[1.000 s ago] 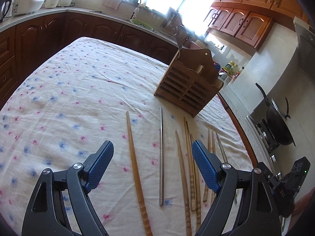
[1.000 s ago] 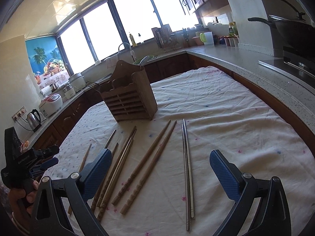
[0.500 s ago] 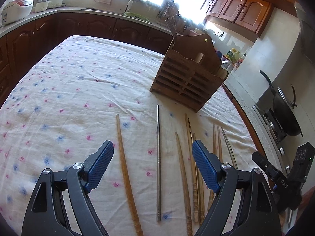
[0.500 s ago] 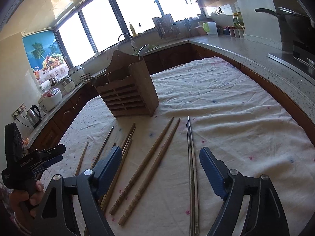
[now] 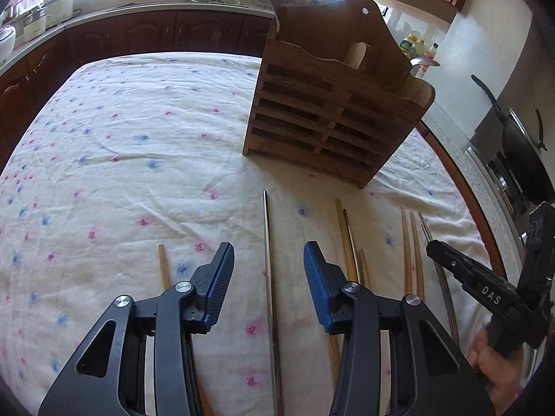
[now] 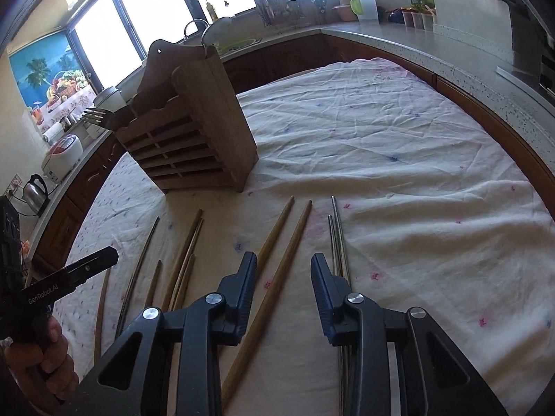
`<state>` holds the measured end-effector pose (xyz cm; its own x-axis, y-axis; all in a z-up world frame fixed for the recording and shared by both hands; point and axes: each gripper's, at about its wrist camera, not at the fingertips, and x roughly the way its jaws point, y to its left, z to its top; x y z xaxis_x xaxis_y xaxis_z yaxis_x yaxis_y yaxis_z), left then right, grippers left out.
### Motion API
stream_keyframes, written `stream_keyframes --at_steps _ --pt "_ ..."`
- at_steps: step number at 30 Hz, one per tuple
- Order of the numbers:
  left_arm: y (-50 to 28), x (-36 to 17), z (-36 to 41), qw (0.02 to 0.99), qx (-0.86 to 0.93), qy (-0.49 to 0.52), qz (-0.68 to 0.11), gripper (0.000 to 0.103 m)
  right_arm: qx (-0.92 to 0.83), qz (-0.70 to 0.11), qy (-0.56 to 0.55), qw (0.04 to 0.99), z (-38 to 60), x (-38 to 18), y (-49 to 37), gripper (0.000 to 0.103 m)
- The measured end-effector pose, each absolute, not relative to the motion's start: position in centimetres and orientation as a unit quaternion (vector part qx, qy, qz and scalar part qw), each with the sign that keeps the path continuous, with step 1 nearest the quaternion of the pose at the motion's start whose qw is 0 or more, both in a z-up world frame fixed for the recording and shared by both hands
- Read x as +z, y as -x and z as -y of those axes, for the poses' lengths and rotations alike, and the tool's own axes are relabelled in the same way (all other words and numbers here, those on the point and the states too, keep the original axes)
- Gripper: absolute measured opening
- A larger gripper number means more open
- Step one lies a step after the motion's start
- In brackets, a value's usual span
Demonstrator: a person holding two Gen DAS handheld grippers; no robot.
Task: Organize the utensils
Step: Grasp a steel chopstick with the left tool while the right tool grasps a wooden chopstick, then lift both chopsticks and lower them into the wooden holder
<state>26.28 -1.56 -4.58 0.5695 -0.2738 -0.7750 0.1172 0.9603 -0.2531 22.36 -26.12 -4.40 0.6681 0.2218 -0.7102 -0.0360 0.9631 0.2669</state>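
Observation:
Several wooden and metal chopsticks lie side by side on the flowered tablecloth [image 5: 138, 145] in front of a slatted wooden utensil holder [image 5: 333, 111]. My left gripper [image 5: 269, 246] hovers low over a single metal chopstick [image 5: 266, 222], which runs between its closing jaws with gaps on both sides. My right gripper [image 6: 283, 256] is closing too, with a thick wooden chopstick [image 6: 295, 228] lying between its jaws, untouched. A pair of metal chopsticks [image 6: 335, 232] passes under its right finger. The holder [image 6: 194, 131] carries a fork [image 6: 93, 116].
More wooden chopsticks [image 5: 347, 235] lie to the right of the left gripper, and one [image 5: 163, 267] to its left. The other hand-held gripper [image 5: 468, 280] shows at the right edge. Kitchen counters ring the table, with a wok [image 5: 523, 159] on the stove.
Both grippers came forward and down toward the chopsticks, so the holder looks larger. Both pairs of jaws narrowed from wide open to a smaller gap.

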Motion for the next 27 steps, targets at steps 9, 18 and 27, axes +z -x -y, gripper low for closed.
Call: stream_keyframes --at_steps 9,18,27 --pt "-29.6 -6.2 3.4 0.870 -0.112 0.048 -0.478 0.029 0.044 -0.434 -0.071 0.897 25.3 -5.6 -27.0 0.018" --pt "-29.7 -6.0 3.2 0.873 -0.120 0.032 -0.472 0.004 0.032 -0.425 -0.019 0.904 23.8 -5.7 -27.1 0.008" --pt "-24.9 -0.8 -0.4 0.891 -0.160 0.102 -0.413 0.004 0.083 -0.383 -0.094 0.915 24.5 -2.1 -23.4 0.005"
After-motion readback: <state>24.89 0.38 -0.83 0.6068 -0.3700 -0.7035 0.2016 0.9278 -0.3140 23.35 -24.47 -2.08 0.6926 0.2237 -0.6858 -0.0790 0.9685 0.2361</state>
